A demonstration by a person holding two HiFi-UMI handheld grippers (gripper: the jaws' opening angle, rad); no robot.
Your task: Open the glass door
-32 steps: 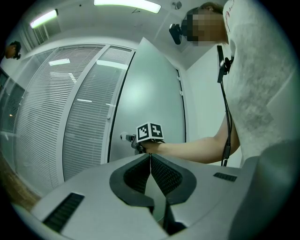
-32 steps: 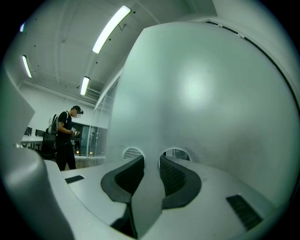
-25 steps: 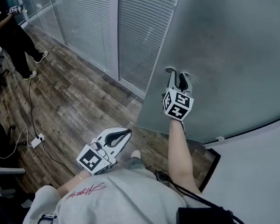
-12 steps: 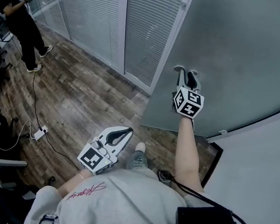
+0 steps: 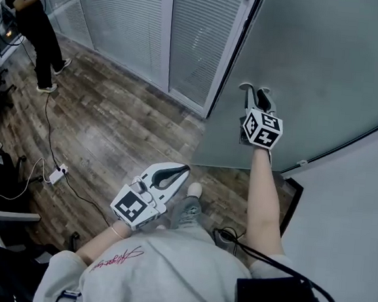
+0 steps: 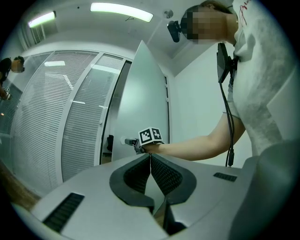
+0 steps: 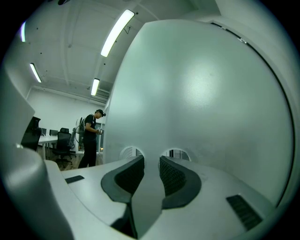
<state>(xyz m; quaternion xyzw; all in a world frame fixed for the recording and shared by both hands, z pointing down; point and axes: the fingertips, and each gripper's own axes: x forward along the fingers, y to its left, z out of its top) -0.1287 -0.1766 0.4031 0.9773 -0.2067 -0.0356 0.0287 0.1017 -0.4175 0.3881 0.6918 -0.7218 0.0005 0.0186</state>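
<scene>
Office corridor here, wood-look floor (image 5: 112,127) and blinds behind the glass partitions (image 5: 122,16). Closest in, the left gripper (image 5: 182,171) is just hanging idle, its fingers pressed together on nothing. Further out, the right gripper (image 5: 255,89) is pushing its tips on the frosted glass door (image 5: 328,60), fingers standing apart and clamping nothing. That's probably the risk: on smooth glass the tips could be sliding off and the door swinging back. Versus a second ago, the door is standing wider, a dark gap is showing at its edge, and the bystander (image 5: 31,2) is farther off.
</scene>
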